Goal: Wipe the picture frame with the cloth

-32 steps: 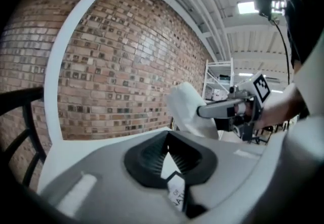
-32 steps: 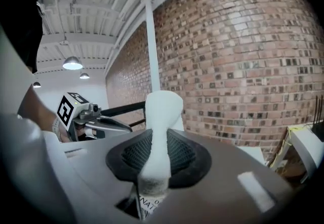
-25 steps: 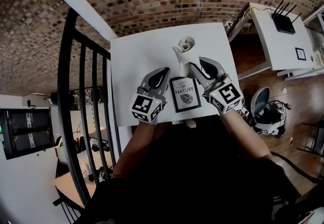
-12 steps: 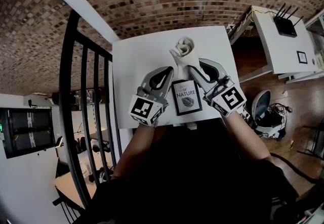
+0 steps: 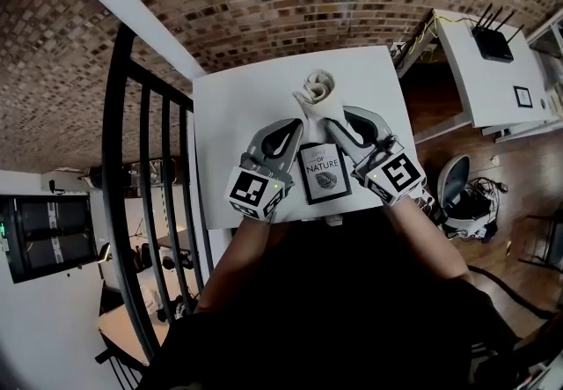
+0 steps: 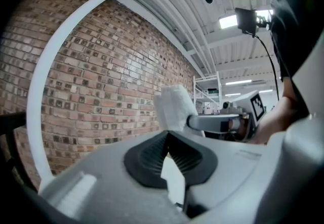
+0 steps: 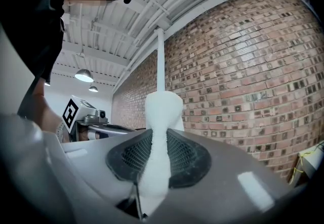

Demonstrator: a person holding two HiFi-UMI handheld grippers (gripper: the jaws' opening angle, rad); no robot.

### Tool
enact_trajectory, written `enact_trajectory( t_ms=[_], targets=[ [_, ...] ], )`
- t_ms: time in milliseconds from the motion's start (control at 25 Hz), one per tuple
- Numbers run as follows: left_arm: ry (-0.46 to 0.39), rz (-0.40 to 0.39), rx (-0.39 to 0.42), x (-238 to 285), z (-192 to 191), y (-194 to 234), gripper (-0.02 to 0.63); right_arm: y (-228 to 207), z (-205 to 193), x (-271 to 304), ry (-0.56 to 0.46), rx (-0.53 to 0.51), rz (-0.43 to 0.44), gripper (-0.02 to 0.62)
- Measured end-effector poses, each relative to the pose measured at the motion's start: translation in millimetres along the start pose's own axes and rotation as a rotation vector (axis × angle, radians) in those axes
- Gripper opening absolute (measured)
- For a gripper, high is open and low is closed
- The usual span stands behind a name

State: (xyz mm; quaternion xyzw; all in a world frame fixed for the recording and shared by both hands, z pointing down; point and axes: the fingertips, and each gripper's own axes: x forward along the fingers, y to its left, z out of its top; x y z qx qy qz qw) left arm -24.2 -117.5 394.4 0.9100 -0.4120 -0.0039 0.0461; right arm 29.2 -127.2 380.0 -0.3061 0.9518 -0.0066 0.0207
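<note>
A black picture frame with a white mat and a leaf print is tilted up over the near edge of the white table. My left gripper is at the frame's upper left corner. Its jaws are shut on a thin white edge that looks like part of the frame. My right gripper is shut on a rolled white cloth, which sticks up beyond the pads just above the frame's top edge. The left gripper view shows the cloth and the right gripper.
A black railing runs along the table's left side. To the right stand a white desk with a router and a chair on a wooden floor. A brick wall lies beyond the table.
Both grippers, the frame and the cloth have shifted slightly toward me and to the left. The cloth now sits a little closer to the frame's top. Both grips are unchanged.
</note>
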Motion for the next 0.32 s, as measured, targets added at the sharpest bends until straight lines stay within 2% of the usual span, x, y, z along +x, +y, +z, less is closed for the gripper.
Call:
enact_trajectory(
  t_ms=[320],
  targets=[
    [0.014,-0.006,-0.007,3.2,-6.9,-0.8,0.000,-6.5,-4.6,-2.5,0.024,0.014,-0.024,0.084]
  ],
)
